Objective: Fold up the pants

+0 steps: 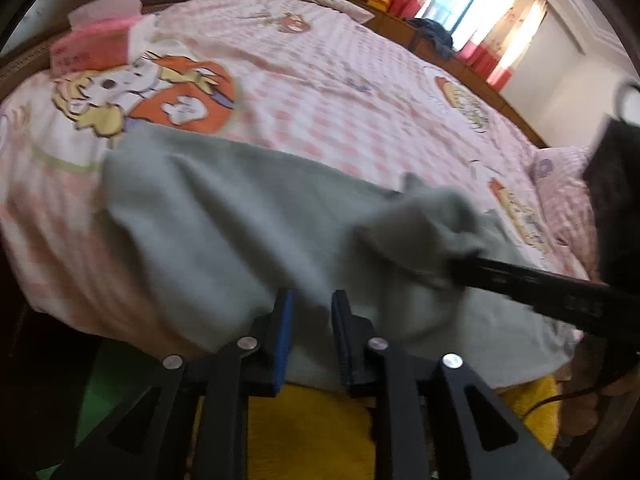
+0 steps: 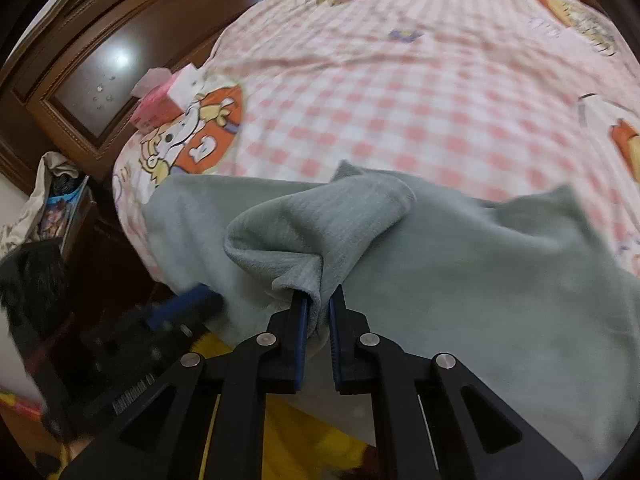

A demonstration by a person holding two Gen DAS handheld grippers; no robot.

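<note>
In the left wrist view, the grey pants [image 1: 240,220] lie spread across the near edge of the bed [image 1: 340,92], their long axis running roughly left to right across the picture. The left gripper [image 1: 310,320] sits at the near hem of the cloth, its blue-padded jaws parted with a clear gap; grey fabric shows in that gap, but whether any fold is actually pinched there cannot be told. The right gripper [image 1: 460,266] reaches in from the right, its tip buried in a lifted bunch of the pants, up and to the right of the left gripper and farther onto the garment. A pink tissue box [image 1: 96,44] stands at the far left corner of the bed.

In the right wrist view, the right gripper [image 2: 318,312] has a gathered fold of the pants [image 2: 460,280] between its jaws, which are nearly closed on it; the fold rises and drapes away from the jaws toward the bed's middle. The rest of the cloth lies flat to the right. The left gripper [image 2: 184,306] appears blurred at the lower left, just beside the garment's left edge. Judged from this, the held fold would carry across the long axis, with the right gripper leading and the left one placed to steady the near edge.
</note>
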